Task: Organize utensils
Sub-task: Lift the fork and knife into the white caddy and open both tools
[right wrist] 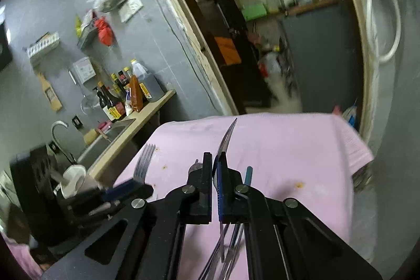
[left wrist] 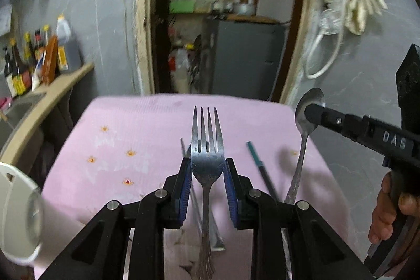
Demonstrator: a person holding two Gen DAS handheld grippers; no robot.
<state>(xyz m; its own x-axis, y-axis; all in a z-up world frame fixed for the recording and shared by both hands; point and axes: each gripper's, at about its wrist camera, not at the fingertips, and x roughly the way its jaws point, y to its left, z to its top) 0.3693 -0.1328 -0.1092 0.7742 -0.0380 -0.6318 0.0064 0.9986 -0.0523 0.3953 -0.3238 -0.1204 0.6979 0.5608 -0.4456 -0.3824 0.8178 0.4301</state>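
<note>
Two utensils are being lifted: the left gripper (left wrist: 207, 169) is clamping a fork (left wrist: 207, 148), the right gripper (right wrist: 215, 167) a spoon (right wrist: 227, 134). Next is probably carrying both to the white cup (left wrist: 15, 211) at lower left.

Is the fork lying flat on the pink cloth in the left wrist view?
No: the fork is clamped between the left gripper's blue pads, tines pointing up and away, lifted above the pink cloth.
</note>
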